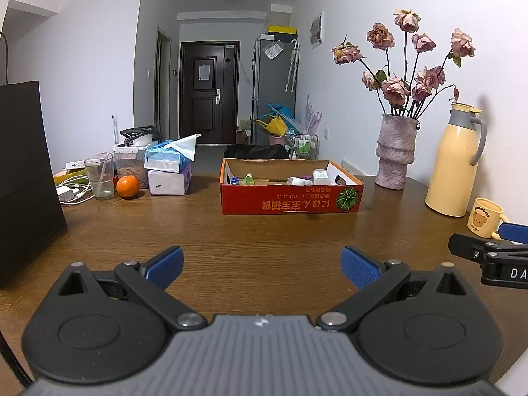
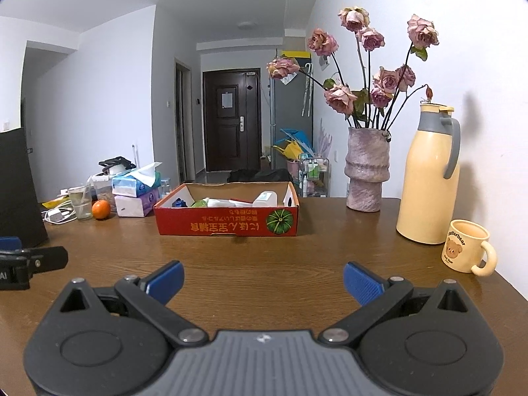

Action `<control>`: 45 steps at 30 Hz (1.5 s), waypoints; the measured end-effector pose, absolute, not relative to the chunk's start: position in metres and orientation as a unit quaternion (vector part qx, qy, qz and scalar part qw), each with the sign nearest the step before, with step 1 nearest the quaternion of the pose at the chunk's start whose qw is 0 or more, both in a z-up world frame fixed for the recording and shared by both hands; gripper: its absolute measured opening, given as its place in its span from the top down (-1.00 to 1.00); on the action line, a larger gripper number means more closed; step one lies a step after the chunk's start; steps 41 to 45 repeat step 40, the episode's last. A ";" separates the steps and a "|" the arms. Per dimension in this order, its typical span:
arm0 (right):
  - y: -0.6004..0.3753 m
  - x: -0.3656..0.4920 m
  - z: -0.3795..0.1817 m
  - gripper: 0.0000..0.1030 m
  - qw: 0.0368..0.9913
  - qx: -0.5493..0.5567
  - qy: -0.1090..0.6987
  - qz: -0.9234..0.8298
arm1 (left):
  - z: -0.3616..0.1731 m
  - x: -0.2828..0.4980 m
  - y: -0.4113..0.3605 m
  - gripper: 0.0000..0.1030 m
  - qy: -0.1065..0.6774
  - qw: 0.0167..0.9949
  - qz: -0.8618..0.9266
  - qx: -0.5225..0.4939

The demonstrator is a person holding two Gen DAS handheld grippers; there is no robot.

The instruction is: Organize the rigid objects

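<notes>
Small rigid items lie in the shallow red cardboard box at mid bench; its front wall hides most of them, so few can be told apart. In the left wrist view the left gripper hovers with blue-padded fingers wide apart, holding nothing, open wood ahead. A black bag is cut off at left; the right gripper pokes in at right.

From the right wrist view, the right gripper's fingers are likewise spread and hold nothing. A cream bear mug stands near the bench's right edge, just beside the tall cream thermos jug.
</notes>
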State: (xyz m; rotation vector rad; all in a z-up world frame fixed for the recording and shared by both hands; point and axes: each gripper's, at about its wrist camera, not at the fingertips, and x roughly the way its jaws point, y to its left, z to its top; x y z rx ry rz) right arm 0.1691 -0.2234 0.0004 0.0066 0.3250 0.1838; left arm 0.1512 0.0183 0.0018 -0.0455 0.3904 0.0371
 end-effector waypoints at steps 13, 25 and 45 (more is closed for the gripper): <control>-0.224 0.167 0.000 -1.00 0.983 0.003 0.160 0.091 | 0.002 0.151 0.018 -1.00 0.193 0.981 0.018 -0.023; -0.222 0.165 0.005 -1.00 0.983 0.001 0.156 0.091 | 0.006 0.147 0.016 -1.00 0.189 0.982 0.017 -0.022; -0.219 0.164 0.006 -1.00 0.984 0.000 0.154 0.092 | 0.008 0.144 0.019 -1.00 0.179 0.983 0.015 -0.023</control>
